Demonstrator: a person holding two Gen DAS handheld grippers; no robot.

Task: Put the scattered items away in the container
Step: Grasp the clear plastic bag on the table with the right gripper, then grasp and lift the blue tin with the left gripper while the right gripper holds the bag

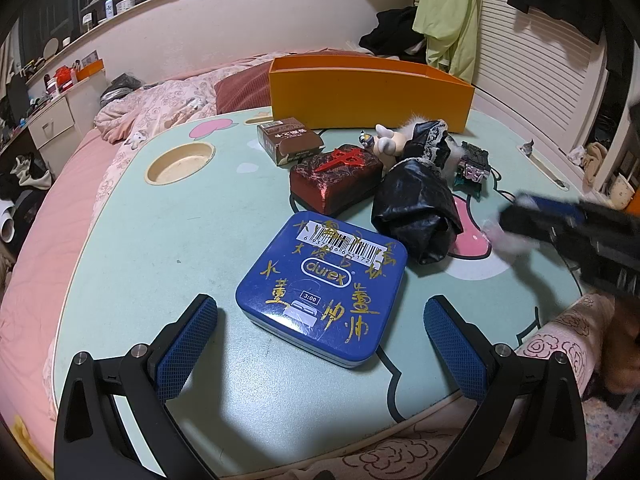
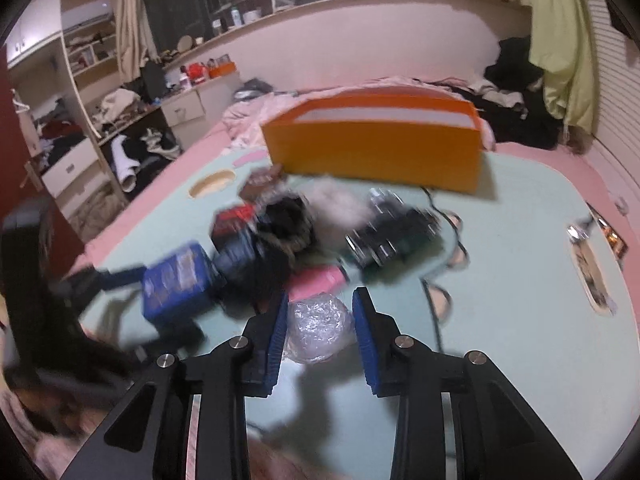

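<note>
- Scattered items, near group: a crumpled ball of clear plastic wrap (image 2: 318,330) sits between the blue pads of the right gripper (image 2: 320,330), which have closed narrow against its two sides; its far edge blurs into the tabletop, and in the left wrist view it is only a pale smear (image 1: 508,240) at the blurred gripper's (image 1: 520,220) tip.
- Left gripper (image 1: 320,320): jaws wide, nothing between the pads; the near corner of a blue tin (image 1: 322,288) lies on the table just ahead of them, untouched. The arms are cut off by the lower edge of the picture.
- Blue tin: flat, with gold handwriting and a barcode label on the lid; in the right wrist view it is smeared (image 2: 178,280) beyond reading.
- Middle group: a dark red box (image 1: 336,178) with a red ornament on top, and beside it a crumpled black bag (image 1: 416,216); where they meet cannot be told.
- Behind these: a brown carton (image 1: 288,140), a small pale figurine (image 1: 384,144) partly hidden by black lace-trimmed cloth (image 1: 428,140), and a dark green gadget (image 1: 474,166) half covered by that cloth.
- Container: an orange box (image 1: 368,96), open-topped, at the far edge of the green table (image 1: 160,248); its inside is not visible from the left wrist view and is blurred (image 2: 376,144) from the right.
- Beyond: pink bedding (image 1: 48,264) and a cluttered shelf, indistinct.
</note>
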